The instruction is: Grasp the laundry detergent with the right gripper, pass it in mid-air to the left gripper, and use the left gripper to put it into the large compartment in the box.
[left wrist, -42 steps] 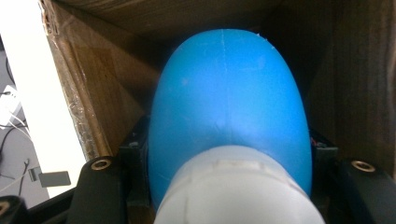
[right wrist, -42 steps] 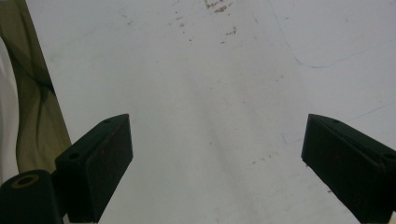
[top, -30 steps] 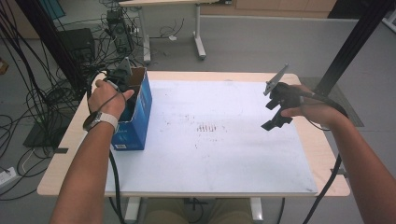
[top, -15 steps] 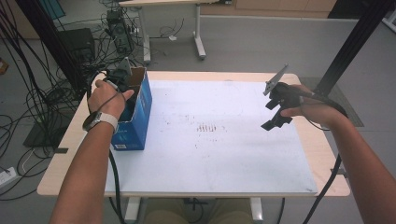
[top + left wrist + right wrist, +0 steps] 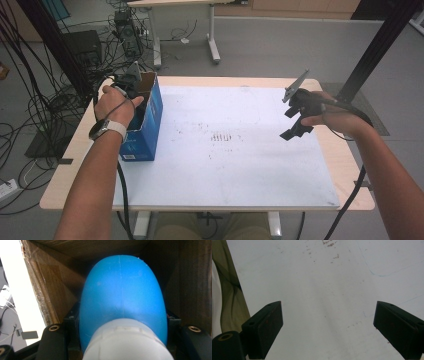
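Left gripper [image 5: 131, 85], upper left, clamped on blue bottle [image 5: 122, 297] inside box [image 5: 150, 117]; bottle is best lifted straight up; right gripper [image 5: 296, 116] held agape

In the high view the left tool [image 5: 131, 89] dipped inside the blue box [image 5: 148, 125], its tips hidden. The blue-and-white object [image 5: 122, 307] was cut off by the picture's bottom edge, its kind unclear.
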Tool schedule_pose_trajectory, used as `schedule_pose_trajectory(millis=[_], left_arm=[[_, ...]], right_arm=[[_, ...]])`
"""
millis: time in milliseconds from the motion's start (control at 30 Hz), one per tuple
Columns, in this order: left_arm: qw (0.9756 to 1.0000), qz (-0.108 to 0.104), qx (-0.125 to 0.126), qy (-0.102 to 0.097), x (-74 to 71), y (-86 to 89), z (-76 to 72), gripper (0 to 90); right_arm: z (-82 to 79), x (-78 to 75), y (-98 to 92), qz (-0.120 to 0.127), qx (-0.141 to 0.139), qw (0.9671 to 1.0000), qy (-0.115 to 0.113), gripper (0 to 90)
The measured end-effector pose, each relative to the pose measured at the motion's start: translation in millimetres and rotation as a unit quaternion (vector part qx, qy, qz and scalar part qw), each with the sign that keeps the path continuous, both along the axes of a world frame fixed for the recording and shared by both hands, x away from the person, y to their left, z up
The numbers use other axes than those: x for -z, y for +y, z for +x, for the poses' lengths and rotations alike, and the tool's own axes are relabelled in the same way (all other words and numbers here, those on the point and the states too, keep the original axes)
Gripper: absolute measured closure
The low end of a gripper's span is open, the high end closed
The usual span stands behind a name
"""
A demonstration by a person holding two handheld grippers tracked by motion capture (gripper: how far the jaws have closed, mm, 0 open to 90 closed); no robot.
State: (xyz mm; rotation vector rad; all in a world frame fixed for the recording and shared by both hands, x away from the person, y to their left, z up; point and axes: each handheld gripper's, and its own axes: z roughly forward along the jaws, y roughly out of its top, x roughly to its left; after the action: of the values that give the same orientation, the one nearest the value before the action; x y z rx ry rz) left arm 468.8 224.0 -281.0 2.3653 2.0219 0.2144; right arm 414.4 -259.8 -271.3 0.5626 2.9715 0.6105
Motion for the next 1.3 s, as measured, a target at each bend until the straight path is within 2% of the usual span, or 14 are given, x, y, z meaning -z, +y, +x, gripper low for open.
schedule_pose_trajectory(millis=[1300], left_arm=[[1.0000, 0.000, 0.002, -0.001, 0.0, 0.2, -0.9, 37.5]], right_arm=[[-0.5, -0.2, 2.0, -0.003, -0.001, 1.0000, 0.000, 8.8]])
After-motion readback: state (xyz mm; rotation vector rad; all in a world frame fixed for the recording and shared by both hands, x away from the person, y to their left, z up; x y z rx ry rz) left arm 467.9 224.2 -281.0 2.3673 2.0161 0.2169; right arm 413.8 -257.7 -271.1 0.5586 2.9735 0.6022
